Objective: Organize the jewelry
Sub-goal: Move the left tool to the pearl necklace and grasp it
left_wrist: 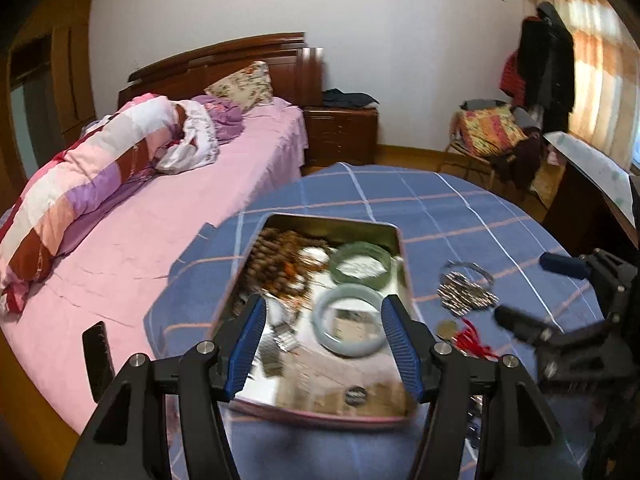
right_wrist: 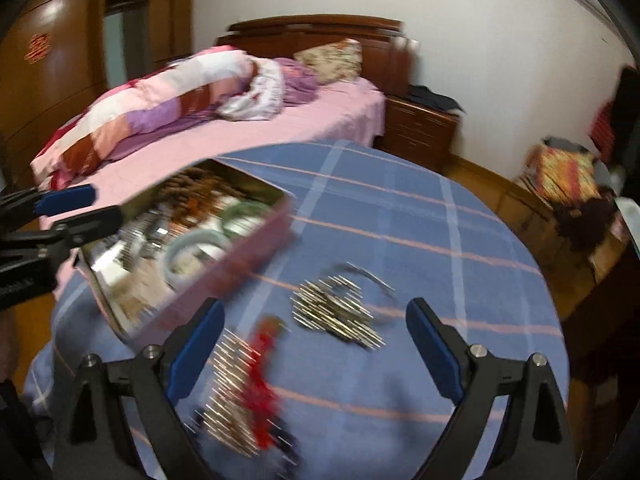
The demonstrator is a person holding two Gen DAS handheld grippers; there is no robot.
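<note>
An open metal tin [left_wrist: 394, 236] [right_wrist: 256, 258] sits on a round table with a blue plaid cloth [left_wrist: 440, 204]. It holds brown beads [left_wrist: 276, 264], a green bangle [left_wrist: 362, 266] and a pale bangle [left_wrist: 348, 326] [right_wrist: 192, 254]. My left gripper [left_wrist: 324, 328] is open and empty above the tin, over the pale bangle. Silver jewelry [left_wrist: 466, 290] [right_wrist: 340, 312] and a red tassel piece [left_wrist: 474, 342] [right_wrist: 264, 376] lie on the cloth right of the tin. My right gripper [right_wrist: 316, 344] is open and empty above them; it also shows in the left wrist view [left_wrist: 524, 292].
A bed with a pink sheet [left_wrist: 160, 224] and rolled quilt [left_wrist: 80, 184] stands left of the table. A wooden nightstand [left_wrist: 340, 132], a chair with cushions [left_wrist: 492, 128] and a desk [left_wrist: 592, 184] stand beyond.
</note>
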